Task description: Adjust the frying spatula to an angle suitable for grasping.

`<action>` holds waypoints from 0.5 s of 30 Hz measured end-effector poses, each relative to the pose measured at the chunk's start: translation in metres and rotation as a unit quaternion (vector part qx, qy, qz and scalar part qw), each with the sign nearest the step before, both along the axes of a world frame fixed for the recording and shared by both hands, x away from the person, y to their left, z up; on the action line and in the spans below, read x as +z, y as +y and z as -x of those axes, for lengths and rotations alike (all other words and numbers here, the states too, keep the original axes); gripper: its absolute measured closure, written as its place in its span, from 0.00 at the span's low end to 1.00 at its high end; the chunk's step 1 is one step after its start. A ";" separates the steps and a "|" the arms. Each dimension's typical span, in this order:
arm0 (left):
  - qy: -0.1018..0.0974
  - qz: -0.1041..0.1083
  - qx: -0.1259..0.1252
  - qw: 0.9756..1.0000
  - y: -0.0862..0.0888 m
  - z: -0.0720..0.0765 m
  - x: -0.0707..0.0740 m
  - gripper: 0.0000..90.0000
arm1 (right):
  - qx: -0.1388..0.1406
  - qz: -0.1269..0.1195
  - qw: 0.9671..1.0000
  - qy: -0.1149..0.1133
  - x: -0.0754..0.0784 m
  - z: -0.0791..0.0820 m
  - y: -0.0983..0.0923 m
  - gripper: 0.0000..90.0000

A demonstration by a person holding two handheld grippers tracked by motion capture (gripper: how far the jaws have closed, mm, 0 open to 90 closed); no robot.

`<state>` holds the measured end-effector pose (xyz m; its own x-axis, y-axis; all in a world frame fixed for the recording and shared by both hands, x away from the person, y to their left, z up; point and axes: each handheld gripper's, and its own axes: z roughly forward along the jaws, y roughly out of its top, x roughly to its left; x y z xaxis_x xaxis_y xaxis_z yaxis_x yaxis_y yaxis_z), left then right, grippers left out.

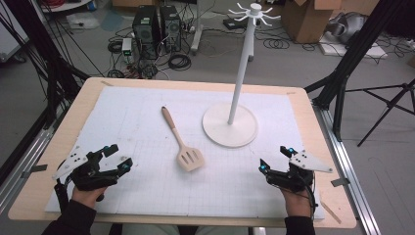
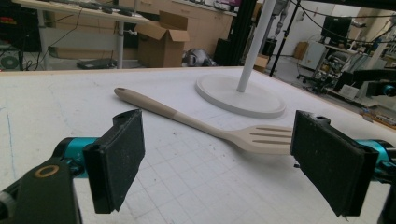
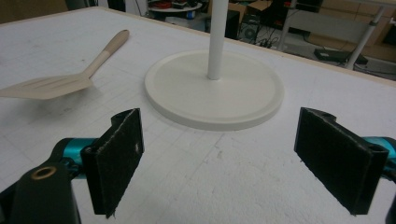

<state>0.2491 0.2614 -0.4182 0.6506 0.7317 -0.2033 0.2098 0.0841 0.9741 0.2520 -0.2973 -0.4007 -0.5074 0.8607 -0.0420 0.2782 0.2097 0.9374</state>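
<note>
White mat [image 1: 147, 112]; spatula [image 1: 180, 142] lengthwise, handle far, blade near.

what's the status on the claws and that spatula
Left claw open, empty. Right claw open, empty. Spatula flat on the mat, untouched, between them. Rack stand beside it, path clear.

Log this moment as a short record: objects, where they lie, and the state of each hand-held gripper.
surface: white gridded mat on a wooden table
spatula: flat on the mat, mid-table, handle pointing away, untouched
stand: white round base with upright pole, hooks on top, right of the spatula
left hand-held gripper: open, empty, near left edge
right hand-held gripper: open, empty, near right edge
</note>
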 end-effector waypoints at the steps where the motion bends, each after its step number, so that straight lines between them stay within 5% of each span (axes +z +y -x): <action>1: 0.001 0.000 0.001 1.000 0.000 0.000 0.000 0.20 | 0.000 0.000 1.000 0.000 0.000 0.000 0.000 0.16; 15: -0.002 -0.003 0.004 1.000 0.004 0.007 0.001 0.21 | 0.007 -0.014 1.000 -0.003 0.004 -0.001 0.009 0.16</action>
